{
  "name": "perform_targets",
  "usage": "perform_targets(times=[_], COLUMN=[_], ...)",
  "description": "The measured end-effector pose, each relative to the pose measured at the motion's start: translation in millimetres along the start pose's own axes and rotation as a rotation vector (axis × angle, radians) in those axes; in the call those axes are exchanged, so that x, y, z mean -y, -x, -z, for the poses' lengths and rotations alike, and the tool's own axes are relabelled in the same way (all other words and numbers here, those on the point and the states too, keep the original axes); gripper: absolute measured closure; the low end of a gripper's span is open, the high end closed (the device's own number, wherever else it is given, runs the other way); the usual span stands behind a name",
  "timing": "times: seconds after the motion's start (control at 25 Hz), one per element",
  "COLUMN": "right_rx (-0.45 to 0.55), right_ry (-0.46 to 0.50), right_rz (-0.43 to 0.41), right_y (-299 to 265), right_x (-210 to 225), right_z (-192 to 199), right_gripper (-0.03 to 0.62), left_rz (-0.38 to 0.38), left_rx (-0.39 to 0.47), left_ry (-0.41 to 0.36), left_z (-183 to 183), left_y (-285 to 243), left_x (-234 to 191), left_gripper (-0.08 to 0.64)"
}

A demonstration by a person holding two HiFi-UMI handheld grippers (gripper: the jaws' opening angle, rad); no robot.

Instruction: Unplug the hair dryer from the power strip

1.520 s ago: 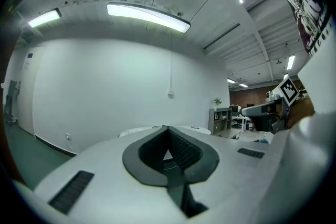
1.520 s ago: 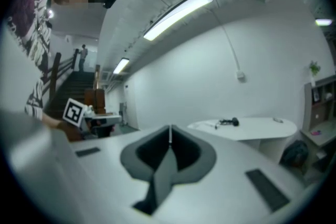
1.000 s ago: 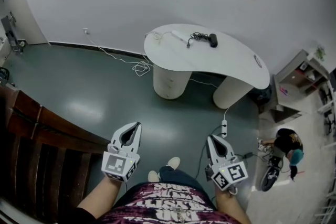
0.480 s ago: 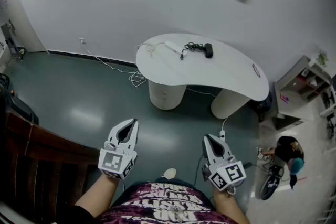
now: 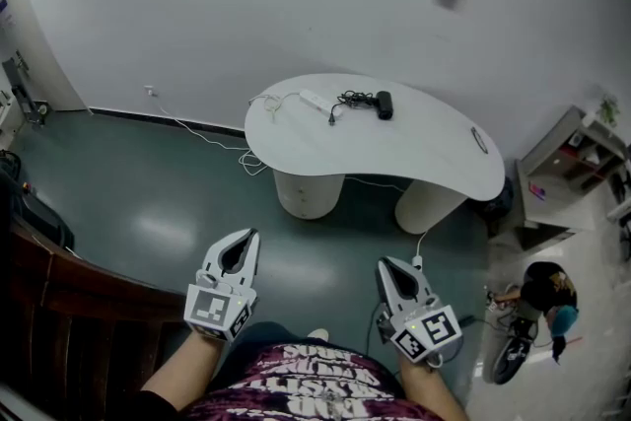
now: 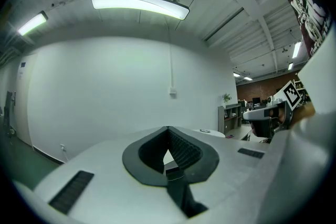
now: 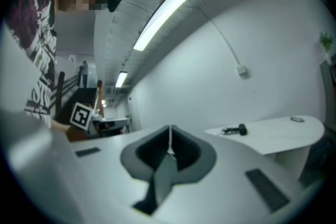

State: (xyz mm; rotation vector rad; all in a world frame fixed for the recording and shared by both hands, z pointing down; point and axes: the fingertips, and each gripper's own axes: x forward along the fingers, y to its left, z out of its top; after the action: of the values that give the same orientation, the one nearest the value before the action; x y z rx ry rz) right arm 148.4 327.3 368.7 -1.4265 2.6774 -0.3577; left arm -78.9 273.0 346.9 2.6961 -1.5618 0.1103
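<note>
A black hair dryer (image 5: 384, 105) lies on the white kidney-shaped table (image 5: 424, 148) far ahead. Its tangled black cord (image 5: 351, 99) runs to a white power strip (image 5: 315, 100) on the table's left part. In the right gripper view the hair dryer (image 7: 241, 129) shows small on the table (image 7: 286, 135). My left gripper (image 5: 253, 236) and right gripper (image 5: 382, 264) are held low in front of me over the floor, well short of the table. Both have their jaw tips together with nothing between them.
A white cable (image 5: 202, 126) trails over the dark green floor from the wall to the table's base. A wooden stair rail (image 5: 69, 296) stands at my left. A shelf unit (image 5: 567, 168) and a person with a bike (image 5: 540, 301) are at the right.
I have stepped toward the table, which now sits nearer and further left in the head view. Both grippers have gone forward with me, jaws unchanged.
</note>
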Motion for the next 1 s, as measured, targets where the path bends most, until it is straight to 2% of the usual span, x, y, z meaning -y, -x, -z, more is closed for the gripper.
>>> perform_targets(times=[0.48, 1.0], right_rx=[-0.062, -0.041], right_ry=[-0.037, -0.025], right_rz=[-0.023, 0.030], right_y=[-39, -124], right_x=[9, 15], right_z=[16, 0], right_gripper=[0.557, 0.557], left_rz=[-0.022, 0.038], left_rx=[-0.068, -0.057], left_ry=[0.030, 0.039], left_z=[18, 4], left_y=[-14, -74], left_x=[-26, -96], left_gripper=[0.543, 0.543])
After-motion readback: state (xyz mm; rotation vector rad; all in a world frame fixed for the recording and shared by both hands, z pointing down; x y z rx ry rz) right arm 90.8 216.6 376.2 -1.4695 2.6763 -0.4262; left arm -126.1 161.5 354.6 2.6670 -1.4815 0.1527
